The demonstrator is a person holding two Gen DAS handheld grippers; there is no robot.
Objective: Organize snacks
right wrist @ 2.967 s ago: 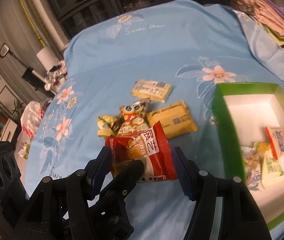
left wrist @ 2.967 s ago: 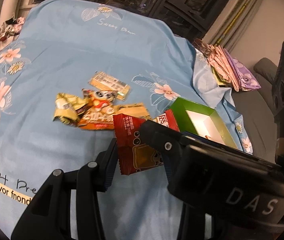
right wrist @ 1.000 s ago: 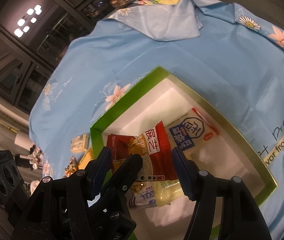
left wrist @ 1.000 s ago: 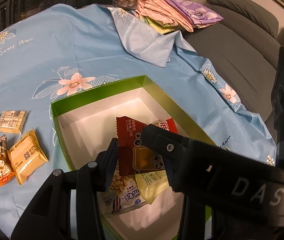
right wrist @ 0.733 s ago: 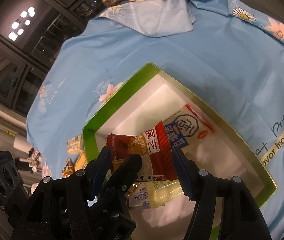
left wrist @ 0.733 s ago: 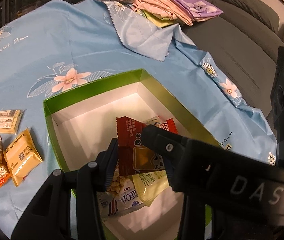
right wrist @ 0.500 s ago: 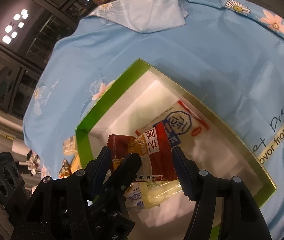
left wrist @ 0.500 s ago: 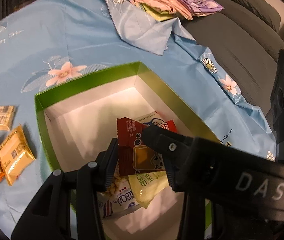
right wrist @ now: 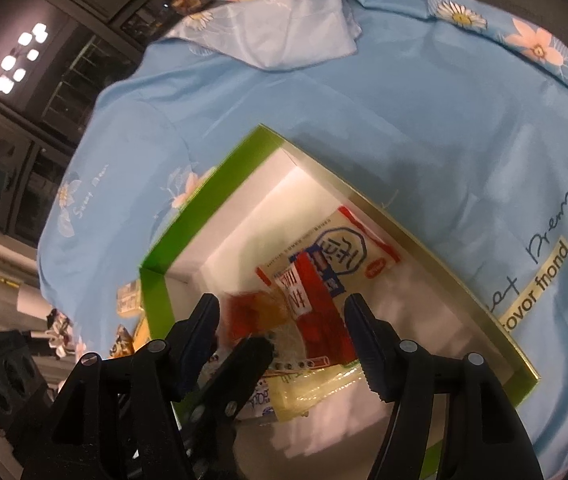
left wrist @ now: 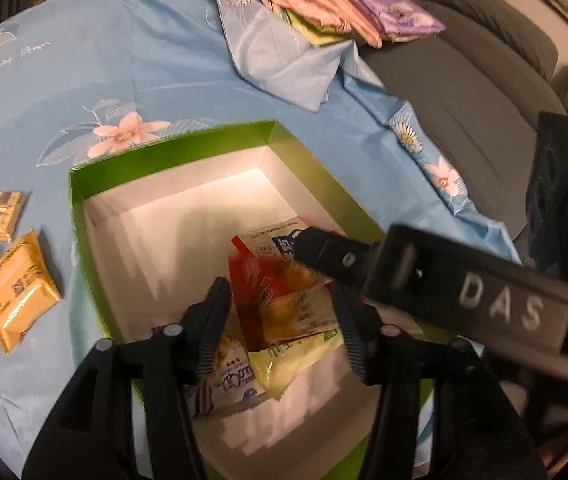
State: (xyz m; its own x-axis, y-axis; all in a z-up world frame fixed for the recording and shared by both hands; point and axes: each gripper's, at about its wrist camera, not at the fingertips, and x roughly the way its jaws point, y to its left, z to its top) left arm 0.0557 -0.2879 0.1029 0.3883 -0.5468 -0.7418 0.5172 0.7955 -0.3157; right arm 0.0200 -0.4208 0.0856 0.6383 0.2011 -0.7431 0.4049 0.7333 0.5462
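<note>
Where the glossy blue floral cloth (left wrist: pixel 172 60) lies over the table, a rectangular green card box (left wrist: pixel 172 148) with white inner walls holds crinkly foil packets: a red one (left wrist: pixel 280 300), a yellow one (left wrist: pixel 296 356), a white-and-blue one (right wrist: pixel 348 252) and a pale one (left wrist: pixel 232 376). Three more packets (left wrist: pixel 20 296) lie outside it. The left gripper (left wrist: pixel 284 320) is opening, the blurred red packet loose between its jaws. The right gripper (right wrist: pixel 280 332) is opening too, wide around that packet, not pressing it.
</note>
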